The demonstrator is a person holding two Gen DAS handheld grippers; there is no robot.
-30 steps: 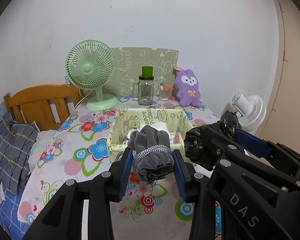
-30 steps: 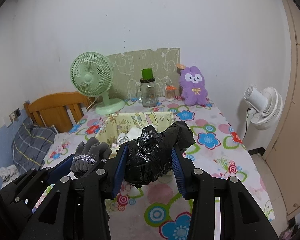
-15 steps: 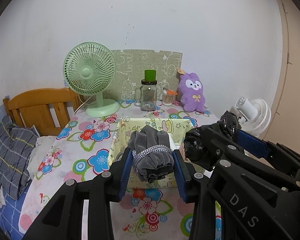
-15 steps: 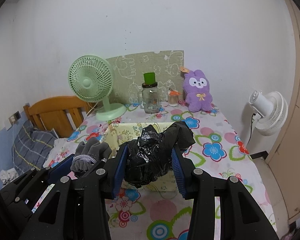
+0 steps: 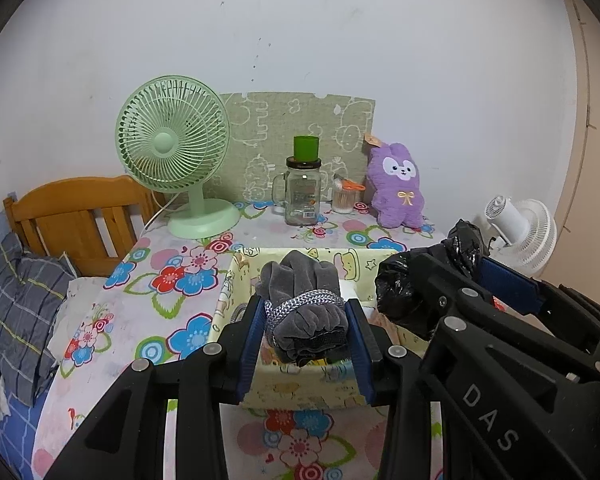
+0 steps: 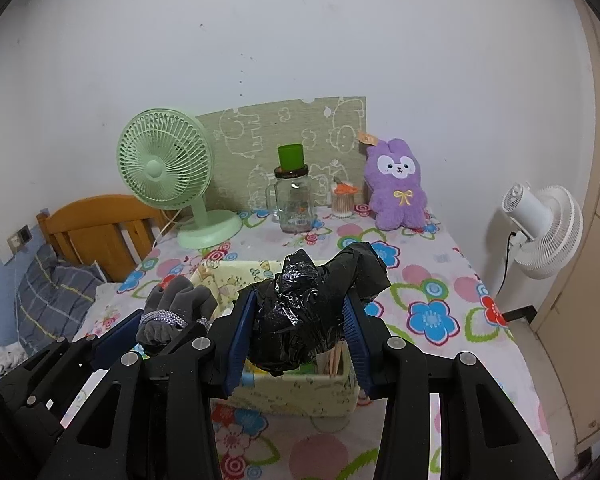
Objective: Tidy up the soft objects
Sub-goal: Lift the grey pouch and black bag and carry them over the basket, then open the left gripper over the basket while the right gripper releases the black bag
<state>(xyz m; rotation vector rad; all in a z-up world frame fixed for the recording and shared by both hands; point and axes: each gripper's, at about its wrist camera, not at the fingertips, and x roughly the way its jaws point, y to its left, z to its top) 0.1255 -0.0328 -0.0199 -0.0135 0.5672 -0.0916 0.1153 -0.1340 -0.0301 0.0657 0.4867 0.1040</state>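
Note:
My left gripper (image 5: 306,322) is shut on a rolled grey glove (image 5: 302,304) with a silver cuff band, held over the near edge of the yellow fabric basket (image 5: 300,386). My right gripper (image 6: 298,322) is shut on a crumpled black plastic bag (image 6: 308,312), held above the same basket (image 6: 292,398). The glove also shows in the right wrist view (image 6: 176,308), and the bag in the left wrist view (image 5: 410,296). The basket holds white items and wooden sticks, mostly hidden.
On the floral tablecloth (image 5: 168,304) at the back stand a green desk fan (image 5: 176,152), a glass jar with a green cup (image 5: 302,192), a toothpick jar (image 5: 346,198) and a purple plush rabbit (image 5: 398,186). A wooden headboard (image 5: 76,216) is left, a white fan (image 6: 540,232) right.
Both grippers have moved forward toward the basket with their loads; the basket now sits right under the fingertips. Grips are unchanged.

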